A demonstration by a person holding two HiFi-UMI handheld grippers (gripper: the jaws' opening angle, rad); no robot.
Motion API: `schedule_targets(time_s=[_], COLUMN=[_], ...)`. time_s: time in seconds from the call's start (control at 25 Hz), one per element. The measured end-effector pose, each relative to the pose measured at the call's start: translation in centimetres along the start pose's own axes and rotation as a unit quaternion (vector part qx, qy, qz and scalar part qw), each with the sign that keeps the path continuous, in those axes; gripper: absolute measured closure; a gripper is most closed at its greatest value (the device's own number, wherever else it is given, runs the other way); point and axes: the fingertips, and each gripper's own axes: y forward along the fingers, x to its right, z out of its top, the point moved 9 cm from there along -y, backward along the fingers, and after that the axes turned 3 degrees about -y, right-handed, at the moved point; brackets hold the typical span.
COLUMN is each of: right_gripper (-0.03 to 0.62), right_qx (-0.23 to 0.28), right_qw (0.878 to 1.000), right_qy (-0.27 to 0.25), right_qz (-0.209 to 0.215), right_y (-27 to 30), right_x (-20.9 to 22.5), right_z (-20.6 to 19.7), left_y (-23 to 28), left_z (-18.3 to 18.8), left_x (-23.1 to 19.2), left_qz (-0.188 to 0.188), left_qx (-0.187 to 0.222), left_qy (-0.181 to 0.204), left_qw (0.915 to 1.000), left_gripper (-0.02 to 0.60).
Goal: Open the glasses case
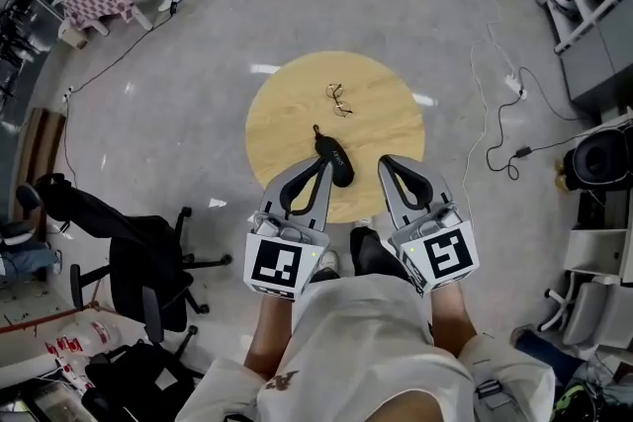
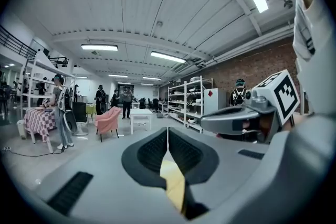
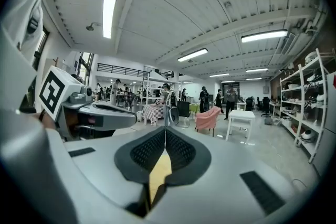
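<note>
Overhead, the case (image 1: pixel 334 158) lies on the near half of the round table (image 1: pixel 287 114). It is black, slanted and seemingly closed, with the glasses (image 1: pixel 339 99) well apart from it toward the far side. Both grippers hang over the table's near edge and cover it. The left gripper (image 1: pixel 321 161) has its jaws pressed together with nothing between them. Its tip sits just beside the case's near end, and whether it touches cannot be told. The right gripper (image 1: pixel 388 163), jaws likewise together and empty, is off to the case's right. Neither gripper view shows the case: only a yellow sliver of tabletop appears below the closed jaws. The person's shoes (image 1: pixel 371 252) are half hidden between the grippers.
</note>
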Motion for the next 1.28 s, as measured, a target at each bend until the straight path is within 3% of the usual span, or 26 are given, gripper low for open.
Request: schedule_targets(time_s=[0.48,1.28], right_gripper=[0.572,0.572], right_qx=[-0.034,-0.102], right_qw=[0.999,0.988], right_qy=[0.009,0.020], right_qz=[0.031,0.112], right_y=[5.0,11.2], right_x=[5.8,9.3], right_z=[-3.8,-12.5], left_y=[6.4,11.4], left_z=[-2.8,-9.8], left_x=[-1.5,-3.5], left_qz=[0.037,0.118], left_qx=[-0.035,-0.090], left_qy=[0.003,-0.024], left_qw=[0.9987,0.9887], left_gripper=[0.555,0.555])
